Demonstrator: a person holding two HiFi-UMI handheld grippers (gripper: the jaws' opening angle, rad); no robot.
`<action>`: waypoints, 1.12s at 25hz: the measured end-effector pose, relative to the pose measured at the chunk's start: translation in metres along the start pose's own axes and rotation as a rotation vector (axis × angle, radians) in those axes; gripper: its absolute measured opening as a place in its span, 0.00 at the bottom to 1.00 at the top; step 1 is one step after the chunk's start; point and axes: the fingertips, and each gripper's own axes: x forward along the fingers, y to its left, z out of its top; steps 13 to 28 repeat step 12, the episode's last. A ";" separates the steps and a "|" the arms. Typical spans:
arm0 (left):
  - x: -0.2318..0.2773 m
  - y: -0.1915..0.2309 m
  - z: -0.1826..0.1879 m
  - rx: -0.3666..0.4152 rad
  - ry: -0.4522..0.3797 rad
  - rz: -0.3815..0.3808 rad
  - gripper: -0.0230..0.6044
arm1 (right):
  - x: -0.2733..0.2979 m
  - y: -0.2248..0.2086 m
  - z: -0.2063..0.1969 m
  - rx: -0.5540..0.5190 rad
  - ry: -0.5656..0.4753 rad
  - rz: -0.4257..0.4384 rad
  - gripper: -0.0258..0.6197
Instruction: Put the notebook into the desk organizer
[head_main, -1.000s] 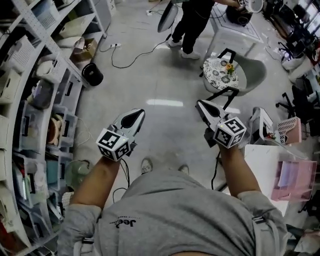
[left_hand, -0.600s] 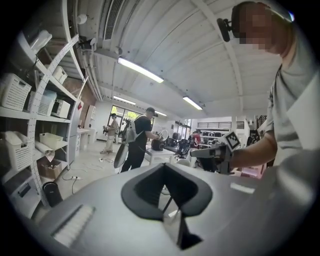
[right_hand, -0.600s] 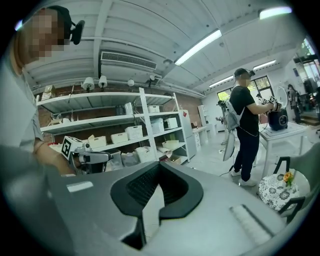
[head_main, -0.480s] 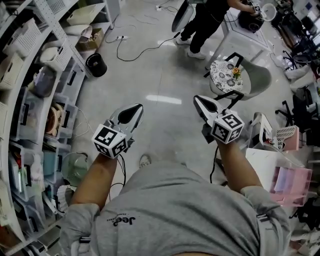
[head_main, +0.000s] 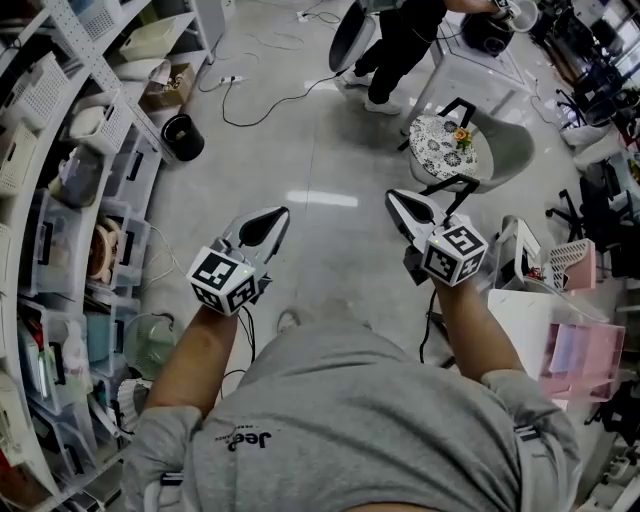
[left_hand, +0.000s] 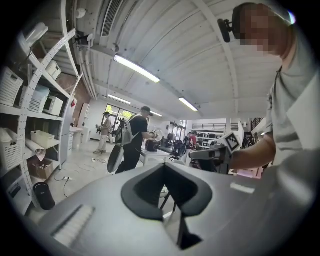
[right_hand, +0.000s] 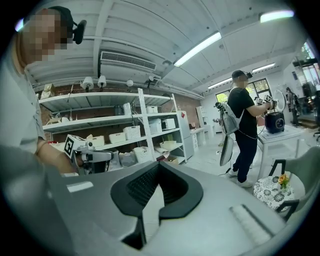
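Head view: forearms (head_main: 200, 352) stretched forward, left tool (head_main: 278, 216) toward one o'clock, right tool (head_main: 397, 202) toward eleven, both closed and empty.

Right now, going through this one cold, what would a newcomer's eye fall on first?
First, the two grippers held out over the floor at centre: the left gripper and right gripper, both shut and empty. Next, the pink desk organizer on the white table at the right edge, and the crowded shelving along the left.
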 end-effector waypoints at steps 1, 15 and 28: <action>0.002 -0.001 0.000 0.000 0.000 -0.001 0.13 | -0.002 -0.001 0.000 -0.001 -0.001 -0.001 0.04; 0.005 -0.009 0.002 -0.006 -0.003 -0.012 0.13 | -0.012 -0.002 0.001 -0.004 -0.011 -0.005 0.04; 0.005 -0.009 0.002 -0.006 -0.003 -0.012 0.13 | -0.012 -0.002 0.001 -0.004 -0.011 -0.005 0.04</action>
